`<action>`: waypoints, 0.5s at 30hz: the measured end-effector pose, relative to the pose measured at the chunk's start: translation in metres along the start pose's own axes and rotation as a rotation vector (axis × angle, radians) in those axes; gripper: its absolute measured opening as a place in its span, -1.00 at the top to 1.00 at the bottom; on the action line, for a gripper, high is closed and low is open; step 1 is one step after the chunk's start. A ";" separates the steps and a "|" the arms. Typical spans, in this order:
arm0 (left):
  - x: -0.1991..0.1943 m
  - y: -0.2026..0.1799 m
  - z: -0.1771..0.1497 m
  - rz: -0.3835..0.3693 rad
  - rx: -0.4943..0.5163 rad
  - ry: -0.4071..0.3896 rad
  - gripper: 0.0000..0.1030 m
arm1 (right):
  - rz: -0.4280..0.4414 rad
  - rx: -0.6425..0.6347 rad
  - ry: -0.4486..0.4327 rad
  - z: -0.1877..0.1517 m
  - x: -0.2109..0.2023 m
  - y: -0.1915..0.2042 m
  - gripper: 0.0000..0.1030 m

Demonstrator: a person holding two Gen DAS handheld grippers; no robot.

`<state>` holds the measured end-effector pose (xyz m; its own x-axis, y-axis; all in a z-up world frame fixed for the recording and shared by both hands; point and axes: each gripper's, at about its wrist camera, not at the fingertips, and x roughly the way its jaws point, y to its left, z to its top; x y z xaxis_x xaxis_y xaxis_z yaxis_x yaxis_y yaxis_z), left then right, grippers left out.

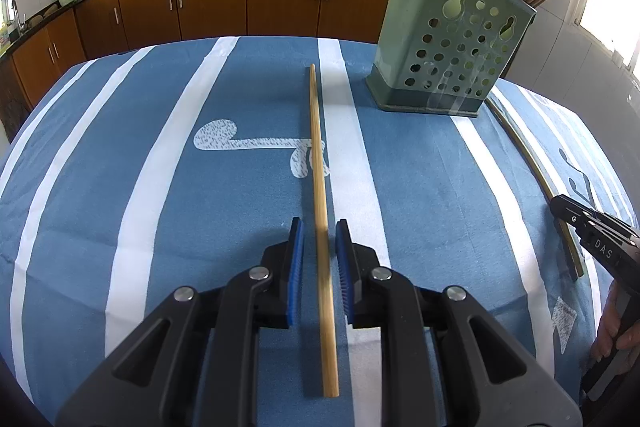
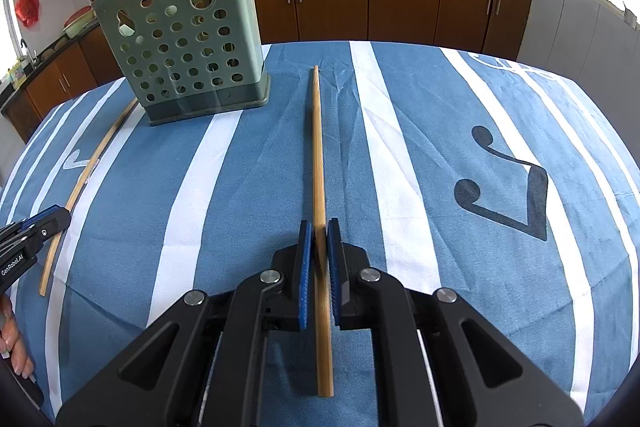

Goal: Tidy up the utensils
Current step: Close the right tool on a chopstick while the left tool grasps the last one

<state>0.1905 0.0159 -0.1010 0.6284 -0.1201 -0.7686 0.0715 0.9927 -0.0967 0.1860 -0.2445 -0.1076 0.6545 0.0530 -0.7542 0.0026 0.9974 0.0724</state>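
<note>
You could not see the tops of the chopsticks in the green holder (image 1: 448, 39); the upper frame edge cut them off in both views. Behind its perforated wall their lower ends were only glimpsed. In the left wrist view, your right hand (image 1: 616, 331) ran off the right edge. In the right wrist view, your left hand (image 2: 14, 343) showed only fingertips at lower left.
</note>
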 end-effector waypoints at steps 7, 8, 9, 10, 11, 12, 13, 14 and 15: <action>0.000 0.000 0.000 -0.002 -0.002 0.000 0.64 | 0.003 0.003 0.000 0.000 0.000 0.001 0.81; 0.000 0.000 0.000 -0.003 -0.002 0.000 0.64 | 0.002 0.002 0.000 0.000 0.000 0.001 0.81; 0.000 0.000 0.000 -0.003 -0.002 0.000 0.64 | 0.002 0.003 0.000 0.000 0.000 0.001 0.81; 0.000 0.000 0.000 -0.003 -0.002 0.000 0.64 | 0.002 0.004 0.000 -0.001 0.000 0.001 0.81; 0.000 0.000 0.000 -0.003 -0.002 0.000 0.64 | 0.001 0.007 0.000 -0.001 -0.001 0.001 0.80; 0.000 0.000 0.000 -0.004 -0.002 0.000 0.63 | -0.001 0.011 0.000 -0.002 -0.002 0.001 0.76; 0.000 0.001 0.000 -0.008 -0.004 -0.001 0.63 | 0.002 0.017 0.000 -0.004 -0.003 0.001 0.73; 0.000 0.001 -0.001 -0.010 -0.006 -0.001 0.63 | 0.007 0.023 0.000 -0.006 -0.005 0.000 0.71; -0.001 0.001 -0.002 -0.011 -0.007 -0.001 0.63 | 0.010 0.026 0.000 -0.009 -0.007 0.001 0.67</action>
<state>0.1885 0.0170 -0.1016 0.6285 -0.1314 -0.7666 0.0732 0.9912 -0.1099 0.1747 -0.2437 -0.1079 0.6545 0.0631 -0.7534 0.0152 0.9952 0.0967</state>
